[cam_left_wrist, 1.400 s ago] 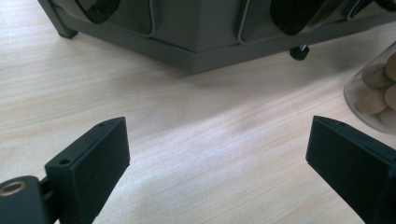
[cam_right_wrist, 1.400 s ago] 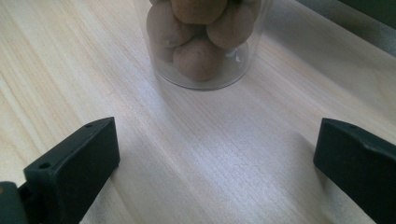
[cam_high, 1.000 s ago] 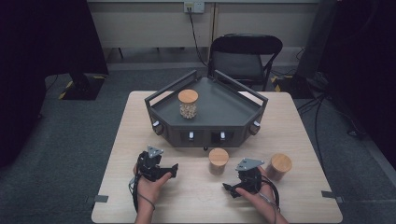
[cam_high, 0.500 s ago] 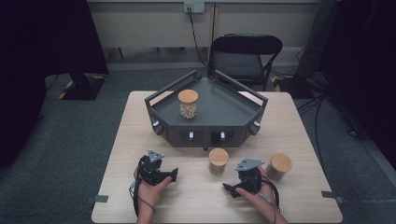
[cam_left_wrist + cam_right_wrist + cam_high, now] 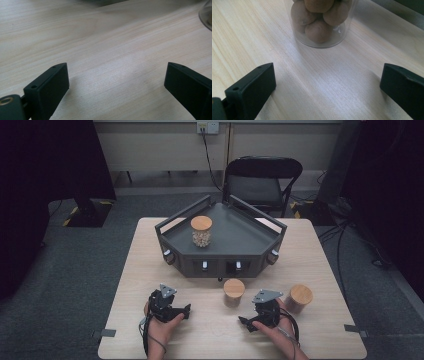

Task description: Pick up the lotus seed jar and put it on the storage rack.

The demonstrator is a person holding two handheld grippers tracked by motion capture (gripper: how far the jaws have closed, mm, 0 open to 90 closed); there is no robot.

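Both tongs, left (image 5: pixel 116 82) and right (image 5: pixel 328 85), are gaping empty; a clear glass jar of brown nuts (image 5: pixel 319 22) is standing just ahead of the right pair, no writing legible.

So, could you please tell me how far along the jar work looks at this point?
One jar already stands on the grey tray. Nothing is gripped: the left gripper and right gripper rest open on the table. The middle jar and right jar remain outside it.

The nut jar (image 5: pixel 319 22) is cut off above by the right gripper view's top edge.
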